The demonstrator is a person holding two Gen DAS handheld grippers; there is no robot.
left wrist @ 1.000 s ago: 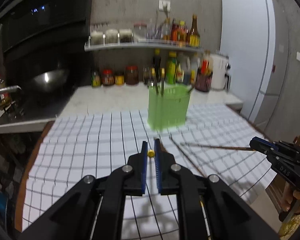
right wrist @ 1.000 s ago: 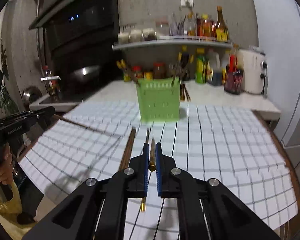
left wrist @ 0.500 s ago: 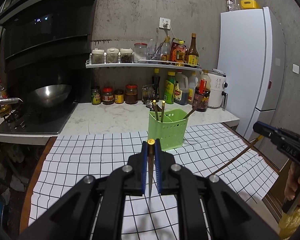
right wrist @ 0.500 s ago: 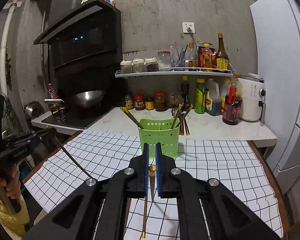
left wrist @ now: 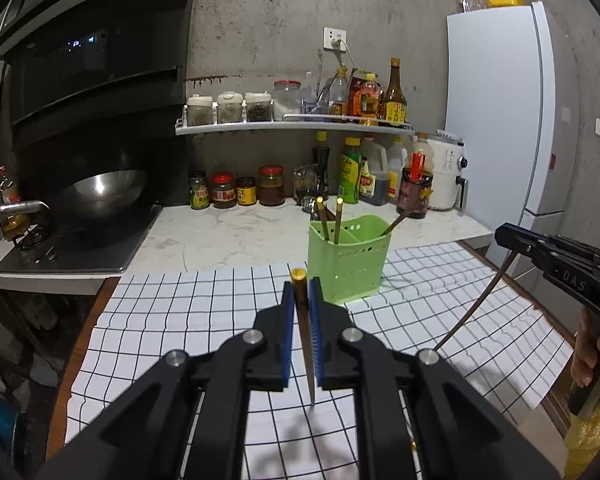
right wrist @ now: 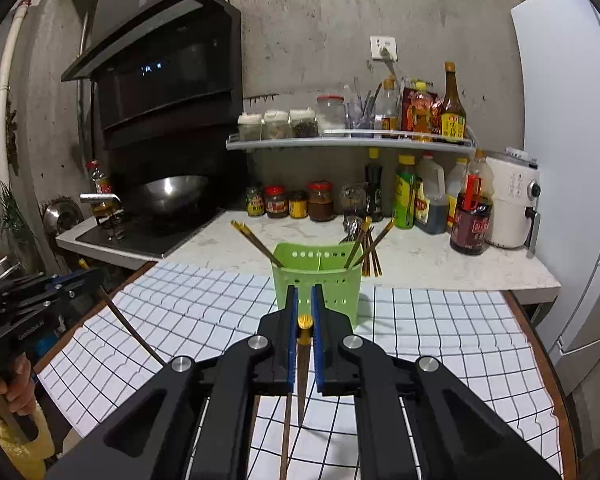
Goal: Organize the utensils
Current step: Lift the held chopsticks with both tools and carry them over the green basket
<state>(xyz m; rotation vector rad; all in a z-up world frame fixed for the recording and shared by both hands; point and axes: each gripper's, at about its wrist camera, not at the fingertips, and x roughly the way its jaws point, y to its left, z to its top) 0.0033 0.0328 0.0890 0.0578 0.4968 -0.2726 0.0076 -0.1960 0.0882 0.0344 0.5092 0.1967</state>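
At the bottom centre of your left wrist view, your left gripper [left wrist: 301,300] has its jaws closed on one chopstick [left wrist: 306,340], gold cap poking up past the blue pads, thin end hanging down over the checked cloth [left wrist: 172,320]. In the right wrist view the same holds for your right gripper [right wrist: 304,308], clamped on a second chopstick [right wrist: 303,354] just below its gold cap, tip down and clear of the cloth; it also shows at the right of the left view as a dark stick slanting down from the jaws. A further dark stick [right wrist: 286,432] sits beside it at the bottom of the right view; I cannot tell whether it lies loose on the cloth. Just beyond both grippers, mid-frame, the green holder [right wrist: 316,280] stands upright at the far edge of the cloth, already with several chopsticks leaning in it, some in its left part, some in the right. So the job looks well along: what remains, as I judge it, is to carry your two sticks over the rim and drop them in, then deal with any stick left on the cloth. Behind, jars and bottles line the white counter [left wrist: 220,236] and shelf, with a wok at left and a fridge at far right.
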